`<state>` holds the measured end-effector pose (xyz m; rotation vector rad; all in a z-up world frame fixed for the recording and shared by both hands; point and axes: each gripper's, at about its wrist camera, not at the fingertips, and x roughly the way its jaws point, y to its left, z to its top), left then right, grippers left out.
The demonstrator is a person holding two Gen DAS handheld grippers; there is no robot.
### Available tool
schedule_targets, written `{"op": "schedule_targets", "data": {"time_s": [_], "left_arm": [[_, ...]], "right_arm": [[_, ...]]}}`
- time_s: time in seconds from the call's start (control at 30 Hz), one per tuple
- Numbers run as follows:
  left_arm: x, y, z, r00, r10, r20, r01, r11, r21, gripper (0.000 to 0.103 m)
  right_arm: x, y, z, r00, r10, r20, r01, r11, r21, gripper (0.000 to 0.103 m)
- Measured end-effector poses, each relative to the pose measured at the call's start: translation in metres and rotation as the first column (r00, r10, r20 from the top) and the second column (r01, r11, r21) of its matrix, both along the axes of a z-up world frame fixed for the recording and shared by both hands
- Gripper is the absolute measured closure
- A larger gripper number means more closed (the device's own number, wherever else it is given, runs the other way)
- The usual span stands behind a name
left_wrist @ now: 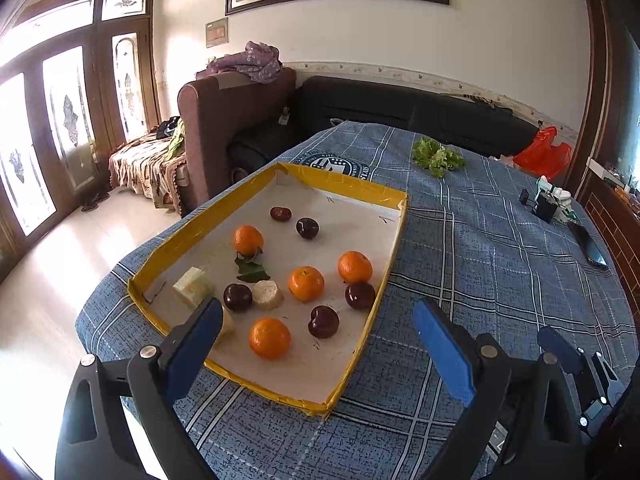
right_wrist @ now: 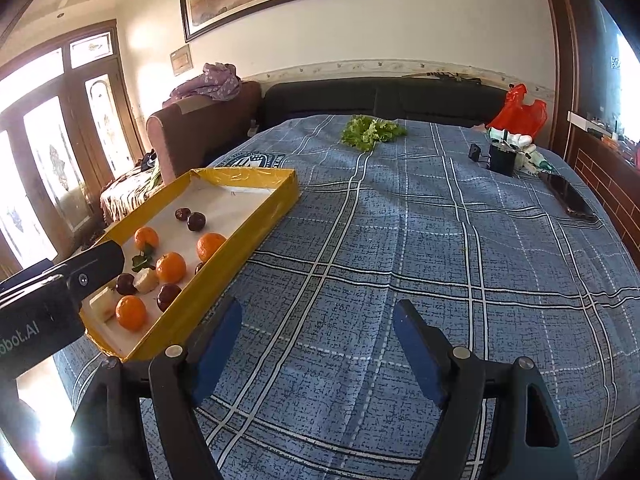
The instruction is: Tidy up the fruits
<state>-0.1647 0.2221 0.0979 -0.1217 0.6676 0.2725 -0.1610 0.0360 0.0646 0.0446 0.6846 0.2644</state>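
A yellow-rimmed cardboard tray with a white floor lies on the blue plaid tablecloth; it also shows in the right wrist view. It holds several mandarins, such as the nearest one, several dark red plums like the one beside it, a green leaf and pale cut pieces. My left gripper is open and empty, over the tray's near end. My right gripper is open and empty over bare cloth, to the right of the tray.
A bunch of lettuce lies at the table's far side. A red plastic bag, a small black box and a dark phone sit at the far right. A sofa and armchair stand beyond the table.
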Motion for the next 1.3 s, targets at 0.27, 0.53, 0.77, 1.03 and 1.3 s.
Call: {"op": "schedule_targets", "data": {"time_s": [0.27, 0.53, 0.77, 1.03, 1.3], "left_arm": [[0.004, 0.001, -0.006, 1.0, -0.012, -0.019, 0.011, 1.0, -0.017, 0.007], [0.007, 0.003, -0.01, 0.999, -0.016, -0.033, 0.015, 0.999, -0.032, 0.007], [0.007, 0.005, -0.01, 0.999, -0.017, -0.034, 0.016, 0.999, -0.035, 0.007], [0.004, 0.009, -0.009, 1.0, -0.007, -0.024, 0.006, 0.999, -0.041, 0.007], [-0.006, 0.068, 0.005, 0.989, 0.148, 0.015, -0.148, 0.984, 0.101, 0.007]], "right_arm": [[0.003, 0.0, -0.003, 1.0, -0.004, -0.009, 0.004, 1.0, 0.0, 0.02], [0.003, 0.002, -0.006, 1.0, 0.001, -0.014, -0.001, 1.0, -0.005, 0.02], [0.003, 0.004, -0.007, 1.0, 0.002, -0.018, -0.002, 1.0, -0.007, 0.02], [0.002, 0.005, -0.006, 1.0, 0.003, -0.018, -0.003, 1.0, -0.01, 0.02], [-0.003, 0.003, -0.003, 1.0, 0.003, 0.0, -0.003, 1.0, -0.025, 0.02]]}}
